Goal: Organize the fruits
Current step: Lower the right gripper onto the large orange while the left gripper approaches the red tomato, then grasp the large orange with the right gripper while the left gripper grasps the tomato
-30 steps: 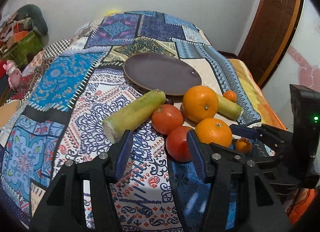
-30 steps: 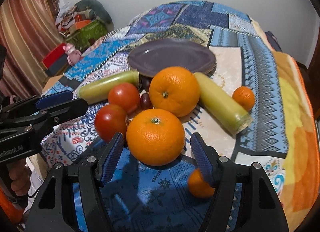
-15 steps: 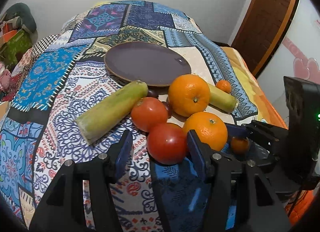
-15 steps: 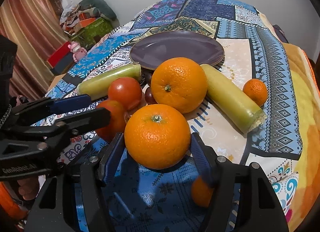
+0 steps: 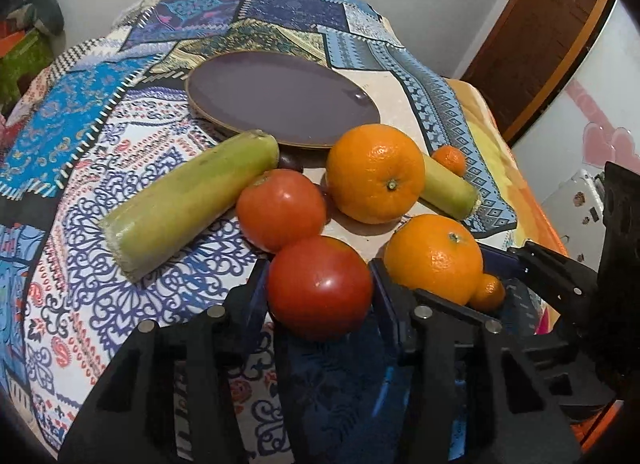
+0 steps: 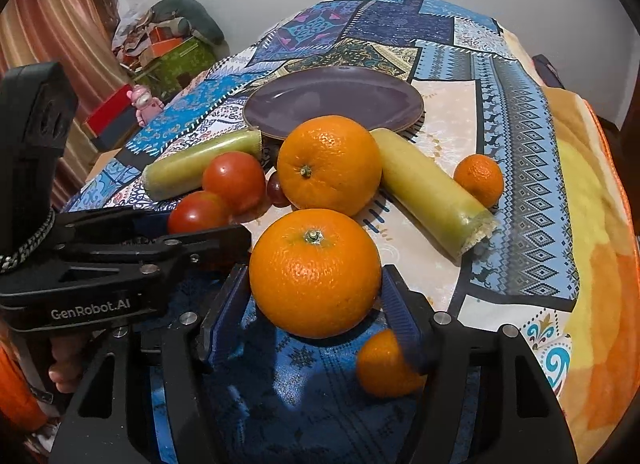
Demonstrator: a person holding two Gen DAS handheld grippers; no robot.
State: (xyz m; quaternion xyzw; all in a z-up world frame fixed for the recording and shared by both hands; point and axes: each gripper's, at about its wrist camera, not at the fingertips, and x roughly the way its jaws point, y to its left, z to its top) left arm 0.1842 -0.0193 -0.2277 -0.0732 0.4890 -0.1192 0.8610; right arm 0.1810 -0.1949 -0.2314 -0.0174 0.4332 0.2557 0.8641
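Observation:
A purple plate (image 5: 280,98) lies on the patchwork cloth, with fruit heaped in front of it. My left gripper (image 5: 318,284) is open, its jaws on either side of the near red tomato (image 5: 319,287). My right gripper (image 6: 314,292) is open, its jaws on either side of the near big orange (image 6: 315,273). Behind lie a second tomato (image 5: 280,208), a second big orange (image 5: 375,173), two green cane pieces (image 5: 188,198) (image 6: 434,190), small mandarins (image 6: 479,180) (image 6: 384,364) and a dark grape (image 6: 276,194).
The cloth drops off at the right (image 6: 600,224) and near edges. Boxes and clutter (image 6: 160,52) stand on the floor at the left. A brown door (image 5: 540,36) is at the far right.
Both grippers moved forward. The tomato now sits between the left jaws and the near orange between the right jaws. Both jaw gaps have narrowed slightly.

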